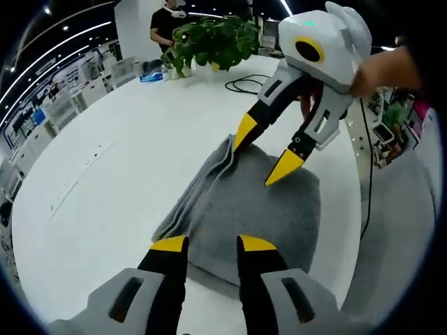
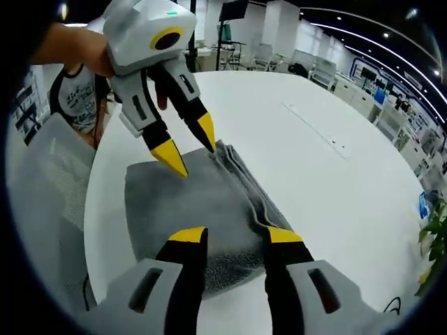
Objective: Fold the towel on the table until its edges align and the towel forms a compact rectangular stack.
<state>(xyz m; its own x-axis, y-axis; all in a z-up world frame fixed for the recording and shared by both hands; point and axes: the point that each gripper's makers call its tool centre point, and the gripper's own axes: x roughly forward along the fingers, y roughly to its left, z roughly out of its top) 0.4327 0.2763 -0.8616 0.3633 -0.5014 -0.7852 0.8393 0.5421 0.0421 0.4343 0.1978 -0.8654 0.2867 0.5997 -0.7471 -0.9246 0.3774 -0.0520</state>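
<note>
A grey towel [image 1: 244, 206] [image 2: 192, 202] lies folded into a thick rectangle on the white table [image 1: 105, 160] [image 2: 335, 174], its layered edges stacked along one long side. In the left gripper view my left gripper [image 1: 213, 244] stands open over the towel's near edge with nothing between its jaws. Across from it, my right gripper [image 1: 265, 148] is open, with its yellow tips at the towel's far edge. The right gripper view mirrors this: the right gripper [image 2: 236, 236] is open over the near edge and the left gripper [image 2: 188, 143] is open at the far end. Whether the tips touch the cloth is unclear.
A potted plant [image 1: 209, 38] and a black cable [image 1: 248, 84] sit at the table's far end, with a person [image 1: 167, 21] standing behind. A grey chair [image 1: 398, 223] [image 2: 49, 188] stands close by the table edge beside the towel. A hand [image 1: 384, 70] holds the right gripper.
</note>
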